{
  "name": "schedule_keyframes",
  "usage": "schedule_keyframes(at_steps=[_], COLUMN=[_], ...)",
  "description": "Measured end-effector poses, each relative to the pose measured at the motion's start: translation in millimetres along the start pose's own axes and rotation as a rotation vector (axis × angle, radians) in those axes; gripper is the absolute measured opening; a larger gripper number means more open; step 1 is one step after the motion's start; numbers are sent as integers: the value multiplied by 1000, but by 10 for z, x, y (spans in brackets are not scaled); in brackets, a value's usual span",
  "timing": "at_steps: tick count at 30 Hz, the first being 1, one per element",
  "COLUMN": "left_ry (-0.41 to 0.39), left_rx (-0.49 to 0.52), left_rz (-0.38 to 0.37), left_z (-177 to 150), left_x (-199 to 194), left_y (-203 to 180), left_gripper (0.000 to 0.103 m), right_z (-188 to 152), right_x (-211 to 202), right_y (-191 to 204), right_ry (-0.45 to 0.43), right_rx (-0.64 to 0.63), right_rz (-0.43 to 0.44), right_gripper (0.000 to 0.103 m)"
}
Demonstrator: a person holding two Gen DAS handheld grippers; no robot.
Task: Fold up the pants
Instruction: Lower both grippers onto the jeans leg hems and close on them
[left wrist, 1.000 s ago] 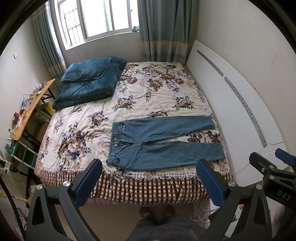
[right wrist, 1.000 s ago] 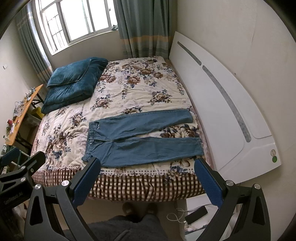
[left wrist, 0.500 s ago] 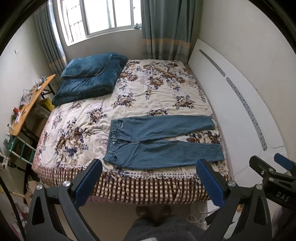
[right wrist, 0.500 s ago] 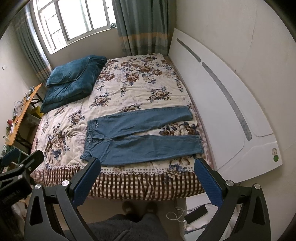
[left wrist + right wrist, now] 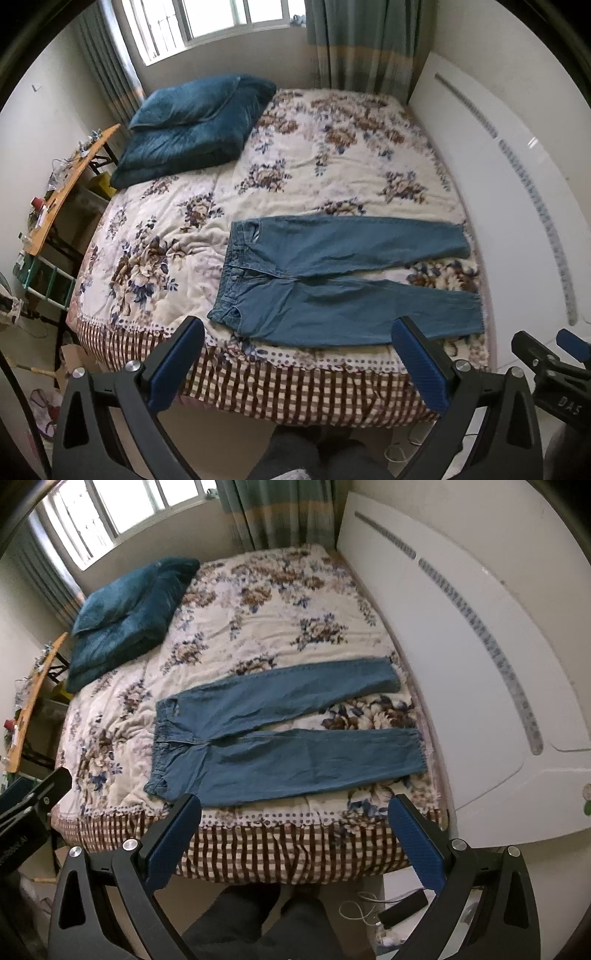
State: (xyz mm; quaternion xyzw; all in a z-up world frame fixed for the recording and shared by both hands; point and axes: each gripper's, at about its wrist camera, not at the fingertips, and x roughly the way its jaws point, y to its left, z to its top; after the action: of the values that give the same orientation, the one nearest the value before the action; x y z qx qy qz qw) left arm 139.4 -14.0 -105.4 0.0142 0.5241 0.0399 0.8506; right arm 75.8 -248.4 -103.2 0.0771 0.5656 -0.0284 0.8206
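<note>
The blue pants (image 5: 332,280) (image 5: 273,734) are lying flat and unfolded on the floral bedspread (image 5: 303,173) (image 5: 266,627), just ahead of both grippers, waistband to their left, legs spread to their right. The left gripper (image 5: 301,363) and the right gripper (image 5: 295,840) are hovering wide open, holding nothing. Far ahead-left a folded teal blanket (image 5: 192,125) is lying.

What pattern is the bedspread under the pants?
Cream with brown-and-blue flowers, clearest in the right wrist view.
</note>
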Motion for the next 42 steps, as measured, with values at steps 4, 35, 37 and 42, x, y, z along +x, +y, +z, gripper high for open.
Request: schedule_keyframes(at_steps=[4, 35, 37, 42], left_ry=[55, 643, 645, 609], left_rx=[25, 834, 845, 828], left_rz=[7, 23, 0, -56], left_z=[404, 1651, 1651, 1719], left_x=[637, 6764, 6766, 6576], left_y=[98, -533, -555, -550], left_gripper=[103, 94, 85, 39], right_z=[430, 3051, 3026, 2954], right_x=[660, 7133, 7299, 7536], right_y=[146, 1350, 1226, 1016], right_ry=[55, 602, 658, 769], right_rx=[26, -840, -911, -953], right_rz=[-22, -178, -220, -138], right_gripper=[103, 102, 102, 80])
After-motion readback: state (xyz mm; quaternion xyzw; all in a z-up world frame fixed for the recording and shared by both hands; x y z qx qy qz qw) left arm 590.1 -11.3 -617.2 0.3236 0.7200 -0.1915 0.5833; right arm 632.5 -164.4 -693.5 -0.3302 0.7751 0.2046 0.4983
